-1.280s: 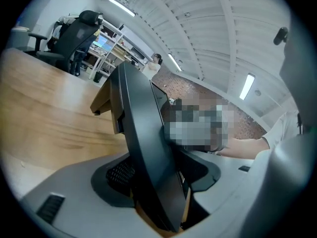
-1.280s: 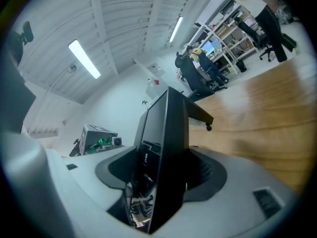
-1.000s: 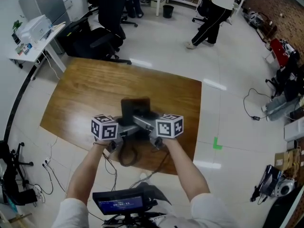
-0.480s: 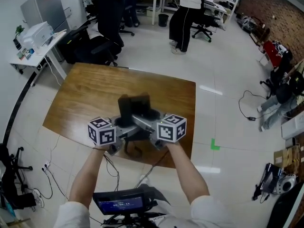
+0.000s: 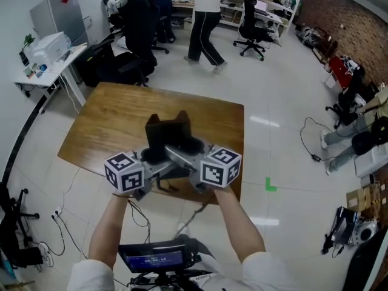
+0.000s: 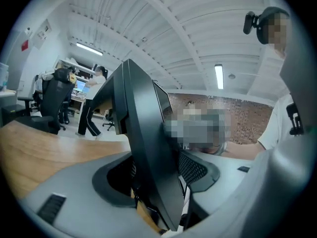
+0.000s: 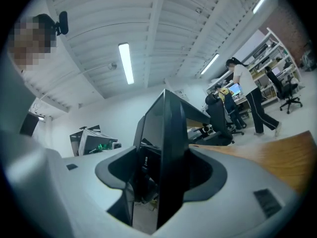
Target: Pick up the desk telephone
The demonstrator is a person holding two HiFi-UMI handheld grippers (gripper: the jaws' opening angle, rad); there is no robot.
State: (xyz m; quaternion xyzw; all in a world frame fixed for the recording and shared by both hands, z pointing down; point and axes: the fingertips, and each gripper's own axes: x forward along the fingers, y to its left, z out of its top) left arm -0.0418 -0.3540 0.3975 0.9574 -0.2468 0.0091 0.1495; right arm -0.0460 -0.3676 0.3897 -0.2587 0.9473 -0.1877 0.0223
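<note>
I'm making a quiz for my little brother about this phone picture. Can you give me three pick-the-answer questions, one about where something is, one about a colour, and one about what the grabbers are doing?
1. Where is the desk telephone?
A. On the floor
B. Between the left gripper and the right gripper
C. On the white desk

2. What colour is the desk telephone?
A. Black
B. Red
C. Yellow

3. What are the right gripper's jaws doing?
A. Standing wide apart with nothing between them
B. Clamped on the desk telephone
C. Holding a cup

Answers:
1. B, because both grippers meet on it over the wooden table.
2. A, because its casing looks black in every view.
3. B, because the right gripper view shows the pads pressed against the telephone's sides.
</note>
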